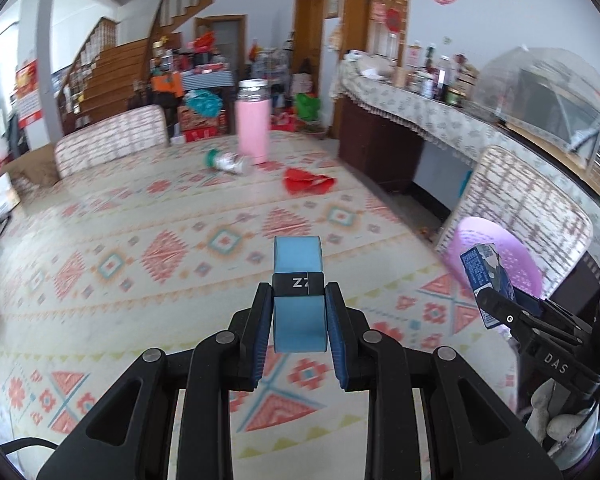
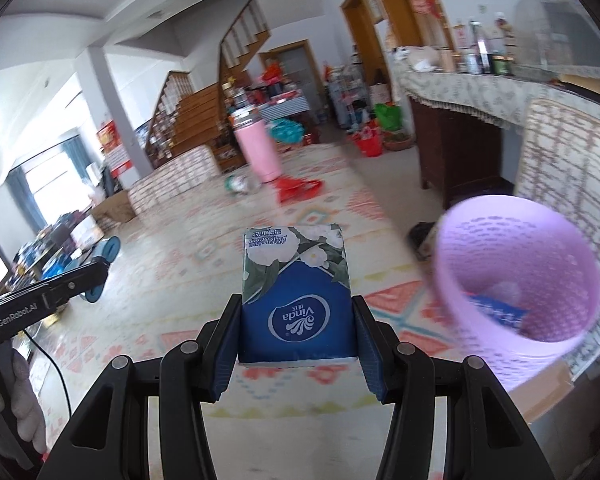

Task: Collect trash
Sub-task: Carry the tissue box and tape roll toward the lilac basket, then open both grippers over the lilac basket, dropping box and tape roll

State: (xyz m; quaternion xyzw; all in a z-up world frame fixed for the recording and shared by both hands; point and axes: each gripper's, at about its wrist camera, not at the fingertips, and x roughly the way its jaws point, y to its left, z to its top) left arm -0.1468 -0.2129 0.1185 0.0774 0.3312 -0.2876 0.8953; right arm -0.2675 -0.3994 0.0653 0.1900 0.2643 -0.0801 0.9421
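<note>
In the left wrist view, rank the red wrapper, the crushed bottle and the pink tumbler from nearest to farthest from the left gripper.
From the left gripper:
1. Red wrapper, ahead, slightly right.
2. Crushed bottle, farther back, left of the wrapper.
3. Pink tumbler, upright just behind the bottle.

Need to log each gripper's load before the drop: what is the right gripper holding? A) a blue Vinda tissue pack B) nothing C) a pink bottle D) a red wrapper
A: the right gripper is clamped on both sides of the blue Vinda tissue pack, with the purple bin to its right.
</note>
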